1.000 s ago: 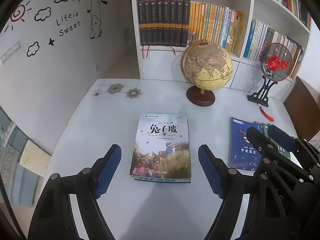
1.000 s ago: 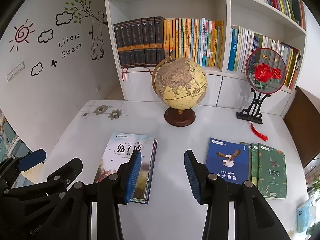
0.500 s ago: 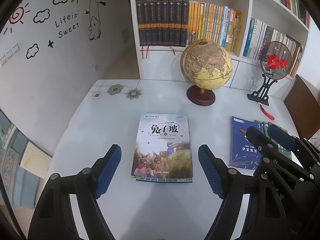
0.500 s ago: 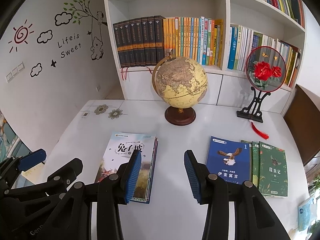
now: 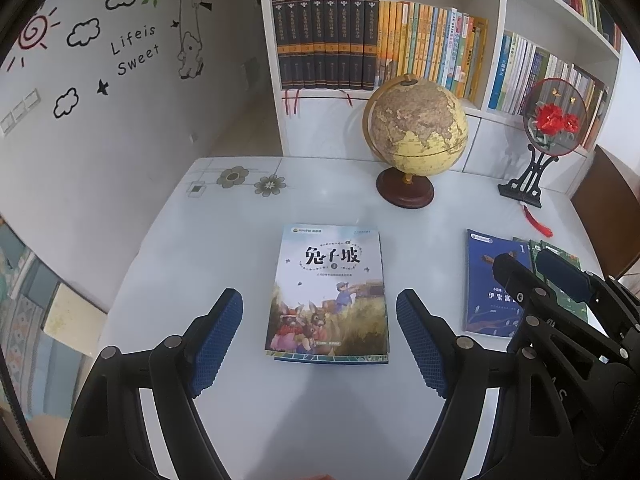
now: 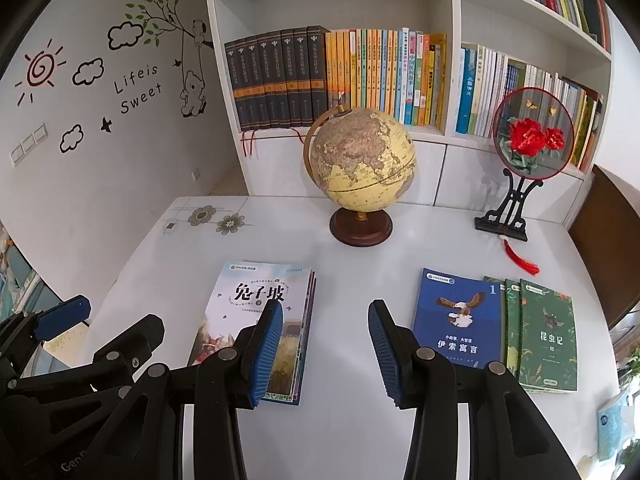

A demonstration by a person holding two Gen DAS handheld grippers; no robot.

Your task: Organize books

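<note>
L wrist: bookshelf [image 5: 404, 128] w/ upright books [image 5: 432, 46]

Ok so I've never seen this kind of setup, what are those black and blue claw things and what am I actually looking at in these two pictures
Those are two hand-held grippers, one in each of a person's hands, each with a camera looking along its blue-padded fingers. One picture is from the left gripper, the other from the right gripper. Both are open and hold nothing. On the white table lie a stack of books topped by a rabbit-cover book, a blue eagle book overlapping green books, a globe and a red flower fan on a stand.
</note>
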